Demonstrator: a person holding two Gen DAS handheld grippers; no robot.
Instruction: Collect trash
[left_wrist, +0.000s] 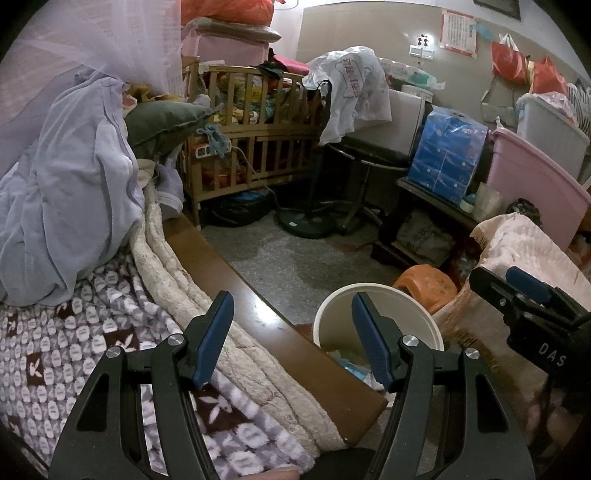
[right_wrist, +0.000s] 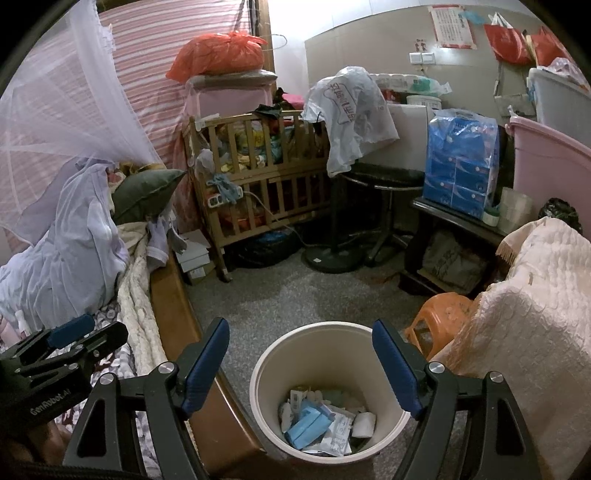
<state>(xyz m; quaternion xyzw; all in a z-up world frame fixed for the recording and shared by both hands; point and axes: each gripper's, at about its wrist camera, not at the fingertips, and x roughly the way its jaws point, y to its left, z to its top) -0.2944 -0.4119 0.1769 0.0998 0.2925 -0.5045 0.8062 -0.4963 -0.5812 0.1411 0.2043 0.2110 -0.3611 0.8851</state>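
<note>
A cream round trash bin (right_wrist: 266, 369) stands on the floor beside the bed's wooden edge. It holds paper scraps, a blue packet (right_wrist: 306, 428) and a white roll. My right gripper (right_wrist: 301, 328) is open and empty, held above the bin's far rim. My left gripper (left_wrist: 291, 302) is open and empty, above the bed's edge, left of the bin (left_wrist: 332, 325). The right gripper's body shows in the left wrist view (left_wrist: 532, 299). The left gripper's body shows in the right wrist view (right_wrist: 70, 339).
The bed with a patterned blanket (left_wrist: 66, 354) and wooden rail (left_wrist: 258, 314) lies left. An orange stool (right_wrist: 439, 321) and a pink-draped seat (right_wrist: 524, 332) stand right. A wooden crib (right_wrist: 258, 177), a fan stand (right_wrist: 332, 258) and a low table with blue tissue packs (right_wrist: 458, 162) line the far side.
</note>
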